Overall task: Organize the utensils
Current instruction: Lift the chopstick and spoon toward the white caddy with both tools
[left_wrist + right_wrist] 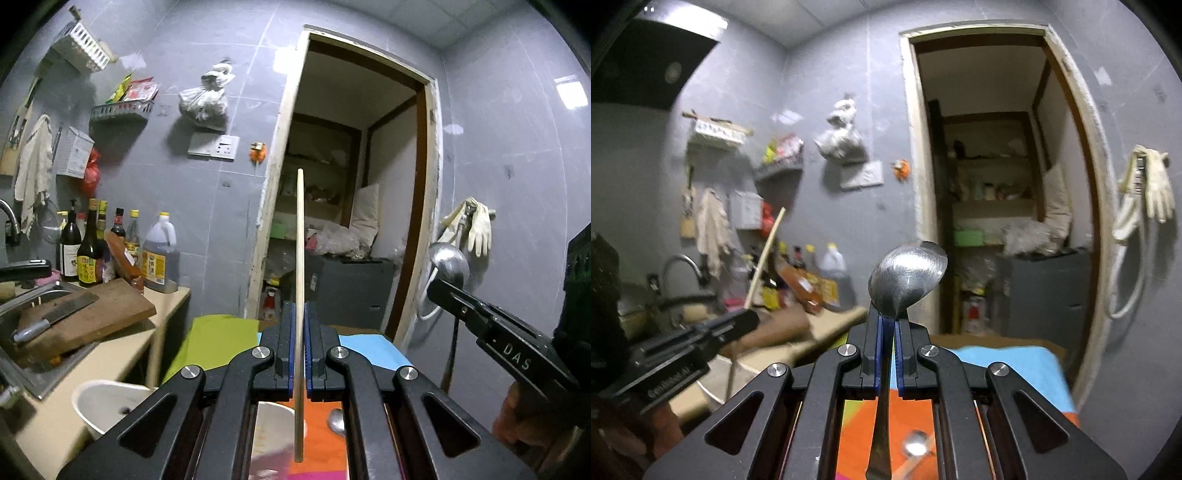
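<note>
a: holding steady. left gripper (pixel 300 314) clamped on a wooden chopstick (pixel 300 236), stick upright, running down between the pads.
b: right side?
a: right gripper (pixel 888 325) closed on a metal spoon (pixel 907 275), bowl up above the fingertips, handle down through the jaws.
b: below?
a: second spoon (pixel 916 447) lying on the orange mat (pixel 916 417). white cup (pixel 275 417) under the left gripper.
</note>
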`<state>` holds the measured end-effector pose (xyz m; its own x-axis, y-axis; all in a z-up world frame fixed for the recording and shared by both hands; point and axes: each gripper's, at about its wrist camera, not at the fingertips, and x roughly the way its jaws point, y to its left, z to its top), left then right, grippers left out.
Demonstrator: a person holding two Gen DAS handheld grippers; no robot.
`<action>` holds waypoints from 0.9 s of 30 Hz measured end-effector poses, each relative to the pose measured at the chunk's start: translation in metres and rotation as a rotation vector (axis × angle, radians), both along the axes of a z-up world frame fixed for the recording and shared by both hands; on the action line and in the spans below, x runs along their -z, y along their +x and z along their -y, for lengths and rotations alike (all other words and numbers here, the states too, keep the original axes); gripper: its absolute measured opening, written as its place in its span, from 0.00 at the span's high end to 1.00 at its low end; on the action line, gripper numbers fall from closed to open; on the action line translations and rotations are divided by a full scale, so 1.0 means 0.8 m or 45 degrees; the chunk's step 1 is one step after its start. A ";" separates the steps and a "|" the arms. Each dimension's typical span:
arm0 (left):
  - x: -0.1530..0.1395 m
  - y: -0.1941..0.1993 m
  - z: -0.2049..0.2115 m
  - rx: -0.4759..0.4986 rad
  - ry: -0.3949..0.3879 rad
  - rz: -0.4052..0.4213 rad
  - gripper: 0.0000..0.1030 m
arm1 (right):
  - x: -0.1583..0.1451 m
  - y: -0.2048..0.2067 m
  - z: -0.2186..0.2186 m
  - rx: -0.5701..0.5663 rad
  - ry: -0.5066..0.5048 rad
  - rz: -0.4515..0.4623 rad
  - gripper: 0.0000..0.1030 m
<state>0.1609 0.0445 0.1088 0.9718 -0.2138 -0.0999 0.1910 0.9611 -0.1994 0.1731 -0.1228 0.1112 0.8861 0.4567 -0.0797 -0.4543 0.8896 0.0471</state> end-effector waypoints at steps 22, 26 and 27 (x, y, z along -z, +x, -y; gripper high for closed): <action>0.042 0.025 -0.165 -0.174 -0.297 -0.030 0.98 | 0.046 0.030 -0.134 -0.174 0.015 -0.019 0.96; 0.055 0.022 -0.155 -0.198 -0.277 -0.034 0.98 | 0.064 0.030 -0.137 -0.171 -0.015 -0.049 0.96; 0.058 0.020 -0.152 -0.202 -0.272 -0.036 0.98 | 0.067 0.030 -0.137 -0.169 -0.022 -0.054 0.96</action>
<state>0.1769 0.1661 0.0622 0.9923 -0.0778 -0.0964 0.0325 0.9143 -0.4038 0.1974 -0.0129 0.0572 0.8138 0.5676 -0.1247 -0.5657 0.8229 0.0537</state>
